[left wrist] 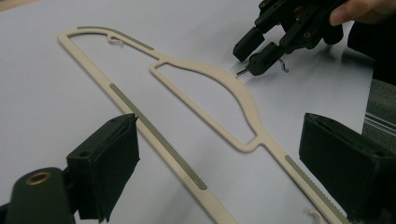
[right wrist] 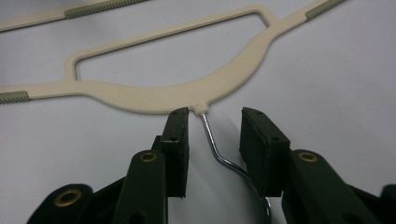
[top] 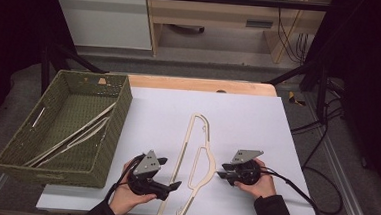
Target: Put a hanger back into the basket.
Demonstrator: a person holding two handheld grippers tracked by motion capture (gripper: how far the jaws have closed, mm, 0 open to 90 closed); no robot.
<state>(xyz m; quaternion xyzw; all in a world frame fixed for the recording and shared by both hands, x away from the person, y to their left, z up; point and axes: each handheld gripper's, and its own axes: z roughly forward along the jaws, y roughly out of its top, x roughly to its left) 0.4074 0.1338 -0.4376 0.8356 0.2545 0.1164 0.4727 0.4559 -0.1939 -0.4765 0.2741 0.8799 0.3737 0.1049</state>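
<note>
Right gripper (right wrist: 215,126) straddles the bent metal hook (right wrist: 212,140) of the cream plastic clothes hanger (top: 195,153), jaws spread, pads clear of the wire (no contact visible). Hanger lies flat on the white table (top: 257,121), centre-near. Left gripper (left wrist: 219,158) sits spread over the hanger's ribbed bar.

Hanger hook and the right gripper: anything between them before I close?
Nothing visible. The metal hook already lies between the right gripper's pads, which don't press it yet; bare table surrounds it where it leaves the cream hanger.
</note>
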